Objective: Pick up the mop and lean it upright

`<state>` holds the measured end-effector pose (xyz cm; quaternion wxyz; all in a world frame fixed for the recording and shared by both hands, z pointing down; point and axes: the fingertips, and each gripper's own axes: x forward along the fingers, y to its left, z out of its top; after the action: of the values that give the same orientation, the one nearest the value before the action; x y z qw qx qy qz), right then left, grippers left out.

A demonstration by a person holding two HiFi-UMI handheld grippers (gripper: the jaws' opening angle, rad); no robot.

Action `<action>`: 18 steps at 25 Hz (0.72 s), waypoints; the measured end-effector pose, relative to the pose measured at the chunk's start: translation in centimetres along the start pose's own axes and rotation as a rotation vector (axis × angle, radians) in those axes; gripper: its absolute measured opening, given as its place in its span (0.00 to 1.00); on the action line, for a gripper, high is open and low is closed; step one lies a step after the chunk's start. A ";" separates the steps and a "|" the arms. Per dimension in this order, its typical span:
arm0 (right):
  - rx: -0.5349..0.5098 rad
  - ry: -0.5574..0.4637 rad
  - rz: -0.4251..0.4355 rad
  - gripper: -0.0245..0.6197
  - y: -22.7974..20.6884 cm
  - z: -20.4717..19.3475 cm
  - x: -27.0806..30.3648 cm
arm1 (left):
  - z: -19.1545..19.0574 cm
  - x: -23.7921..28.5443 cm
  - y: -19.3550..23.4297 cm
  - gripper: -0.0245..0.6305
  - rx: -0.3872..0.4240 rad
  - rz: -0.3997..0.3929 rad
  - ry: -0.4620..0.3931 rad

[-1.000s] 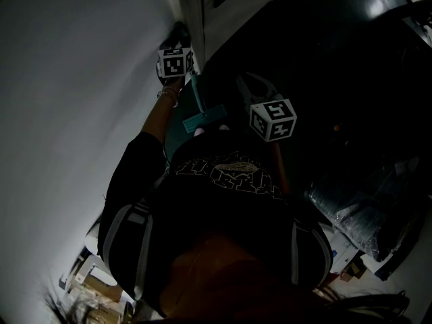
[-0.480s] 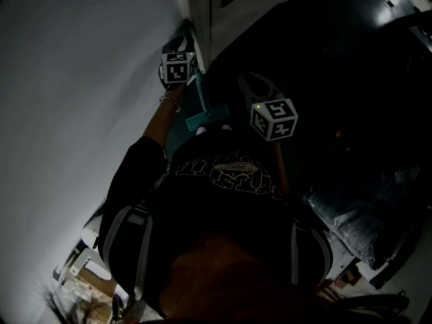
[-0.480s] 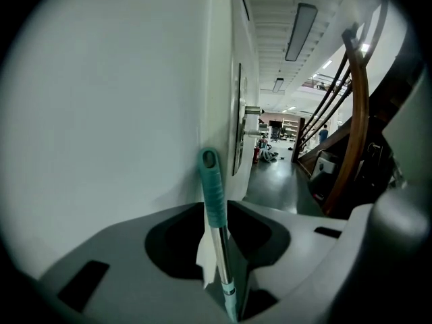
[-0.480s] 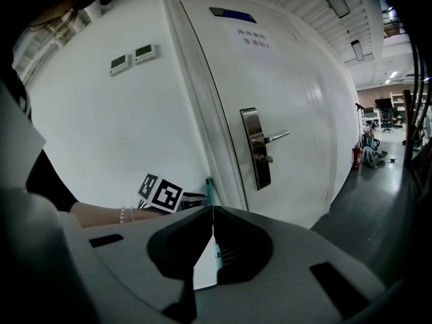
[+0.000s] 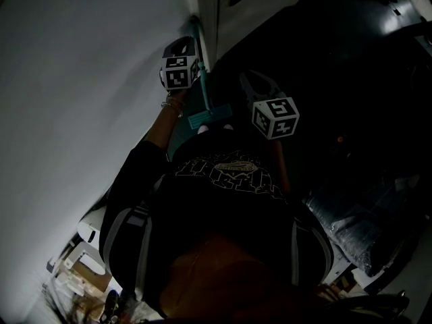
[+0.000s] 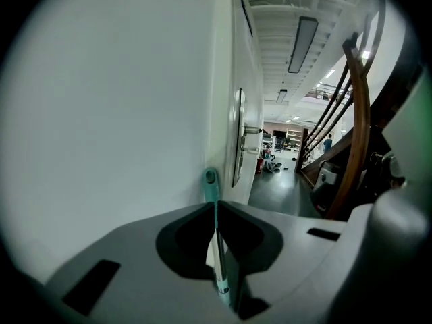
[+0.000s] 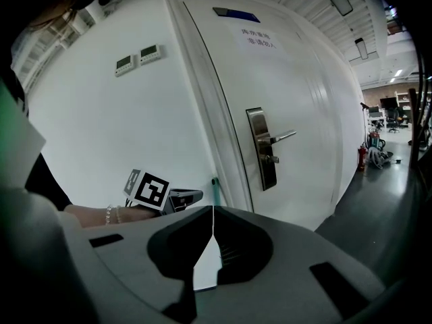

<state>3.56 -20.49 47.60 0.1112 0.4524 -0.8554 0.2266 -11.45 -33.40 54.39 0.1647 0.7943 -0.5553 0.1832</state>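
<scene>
The mop has a teal handle (image 5: 200, 79) that runs up along the white wall beside the door frame. Its teal head joint (image 5: 209, 117) sits lower, just in front of my body. My left gripper (image 5: 183, 51) is on the handle with its jaws closing. In the left gripper view the handle (image 6: 219, 255) runs between the jaws of that gripper (image 6: 217, 204), and its teal tip (image 6: 210, 179) rests against the wall. My right gripper (image 5: 253, 86) is shut and empty, right of the mop. The right gripper (image 7: 212, 208) looks at the handle top (image 7: 215, 186).
A white door (image 7: 290, 100) with a metal lever handle (image 7: 270, 144) stands just right of the mop. A staircase with a wooden banister (image 6: 354, 133) rises on the right. Black bags (image 5: 364, 214) lie on the dark floor, and boxes (image 5: 81, 268) at lower left.
The left gripper has moved up and slightly right along the mop handle, toward the door frame. More of the handle now shows above its cube. The right gripper has barely moved.
</scene>
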 end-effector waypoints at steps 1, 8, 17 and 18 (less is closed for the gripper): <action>-0.002 -0.002 0.004 0.07 0.1 0.0 0.0 | 0.1 -0.4 0.0 0.13 0.000 0.003 -0.003; -0.022 -0.004 0.043 0.07 1.3 0.0 -0.1 | 0.8 -3.7 -1.1 0.11 -0.017 0.000 -0.035; -0.049 -0.001 0.094 0.07 3.0 -0.1 -0.4 | 1.4 -8.2 -2.6 0.11 -0.056 0.007 -0.080; -0.052 -0.002 0.097 0.07 3.2 -0.2 -0.4 | 1.3 -8.7 -2.7 0.11 -0.062 0.009 -0.085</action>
<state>1.14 -18.53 46.68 0.1111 0.4076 -0.8820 0.2089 -11.58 -25.94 48.96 0.1650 0.7933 -0.5708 0.1328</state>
